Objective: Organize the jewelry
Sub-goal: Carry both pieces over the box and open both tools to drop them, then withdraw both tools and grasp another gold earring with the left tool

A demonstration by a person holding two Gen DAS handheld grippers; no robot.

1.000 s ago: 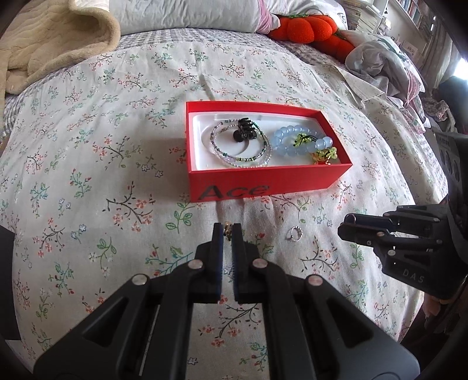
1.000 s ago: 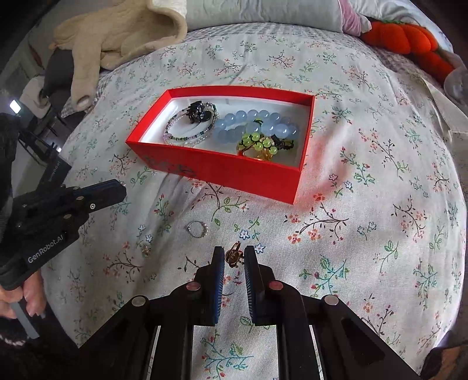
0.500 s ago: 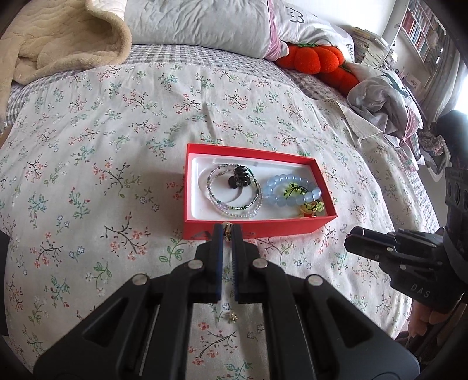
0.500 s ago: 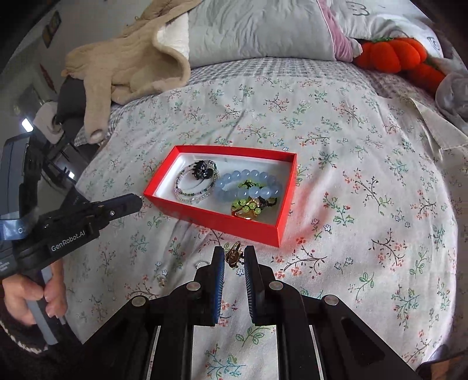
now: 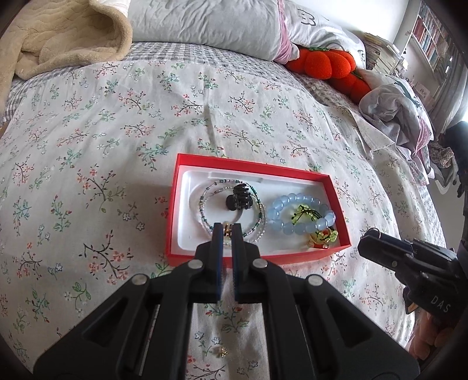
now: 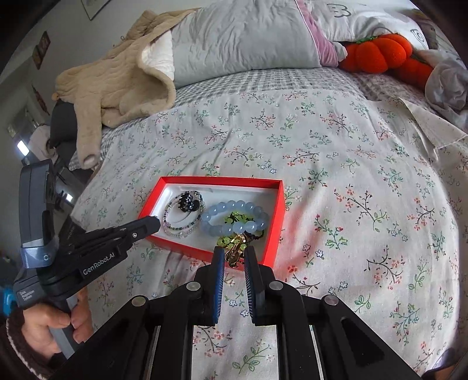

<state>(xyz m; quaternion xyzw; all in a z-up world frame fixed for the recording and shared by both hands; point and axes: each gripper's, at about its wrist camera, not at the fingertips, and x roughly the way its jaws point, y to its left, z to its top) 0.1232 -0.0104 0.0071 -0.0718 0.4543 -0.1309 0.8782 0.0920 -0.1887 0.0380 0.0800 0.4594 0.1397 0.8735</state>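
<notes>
A red box (image 5: 172, 204) (image 6: 278, 216) with a white liner lies on the floral bedspread. It holds a thin beaded bracelet (image 5: 204, 201), a black hair claw (image 5: 238, 198), a blue bead bracelet (image 5: 301, 216) and a green-and-gold piece (image 5: 321, 238). My left gripper (image 5: 227, 231) is shut on a small gold earring (image 5: 227, 229), held over the box's near left part. My right gripper (image 6: 234, 255) is shut on a gold earring (image 6: 234, 254), over the box's near edge. Another small gold earring (image 5: 221, 351) lies on the bedspread under my left gripper.
A beige blanket (image 5: 58, 38) and grey pillow (image 5: 204, 23) lie at the head of the bed. Orange plush pumpkins (image 5: 321, 62) and crumpled clothes (image 5: 395, 111) sit at the far right. The person's hand (image 6: 55, 324) holds the left gripper's handle.
Both grippers have lifted off the bedspread with their earrings and moved forward to the box. The silver ring seen earlier on the bedspread is out of view.
</notes>
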